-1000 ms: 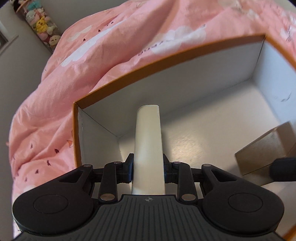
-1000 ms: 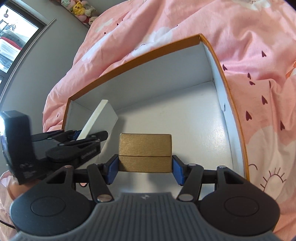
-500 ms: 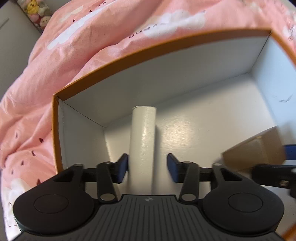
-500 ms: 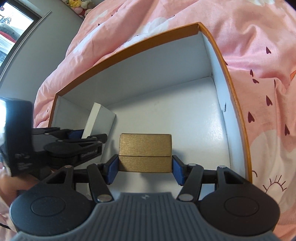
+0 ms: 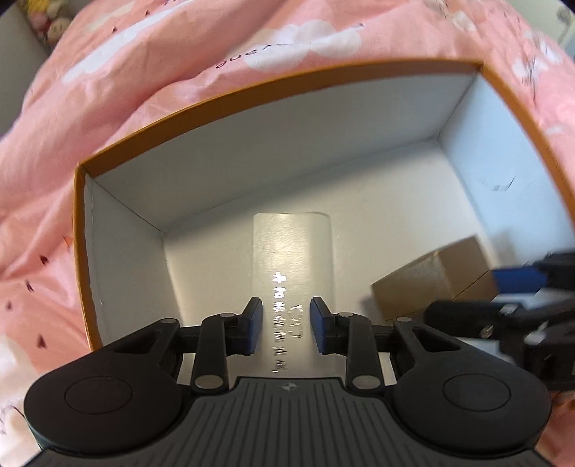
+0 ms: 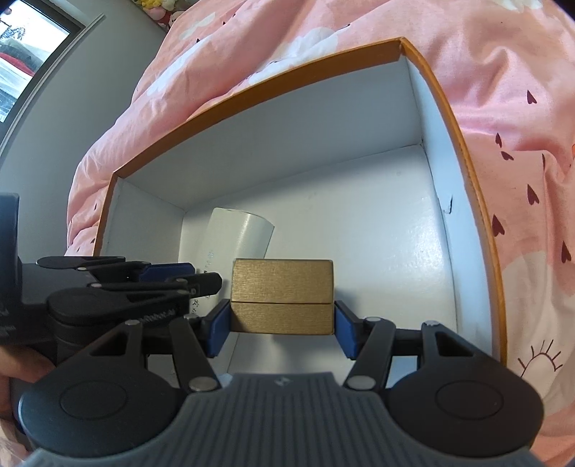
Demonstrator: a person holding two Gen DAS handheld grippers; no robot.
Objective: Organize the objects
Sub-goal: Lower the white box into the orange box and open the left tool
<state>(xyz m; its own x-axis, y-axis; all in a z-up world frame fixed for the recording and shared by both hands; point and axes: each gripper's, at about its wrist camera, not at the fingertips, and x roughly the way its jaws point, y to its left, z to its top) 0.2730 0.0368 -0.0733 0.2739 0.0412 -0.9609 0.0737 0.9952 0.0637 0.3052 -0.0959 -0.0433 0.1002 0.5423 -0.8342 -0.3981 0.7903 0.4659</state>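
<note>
A large box (image 5: 251,93) with an orange rim and white inside lies on a pink duvet; it also shows in the right wrist view (image 6: 463,151). A flat white box (image 5: 293,258) with silver lettering lies on the floor of the large box at its left end, also in the right wrist view (image 6: 239,233). My left gripper (image 5: 286,325) hovers just above the white box with its jaws open and not gripping it. My right gripper (image 6: 282,325) is shut on a gold box (image 6: 282,294), seen at the right in the left wrist view (image 5: 431,276), held inside the large box.
The pink duvet (image 5: 143,72) with white clouds and dark hearts surrounds the box. Plush toys (image 5: 46,21) sit at the far left corner. A window (image 6: 25,61) and grey wall are at the left in the right wrist view.
My left gripper has opened and let go of the white box, which now lies flat on the floor of the large box. The right gripper still holds the gold box.
</note>
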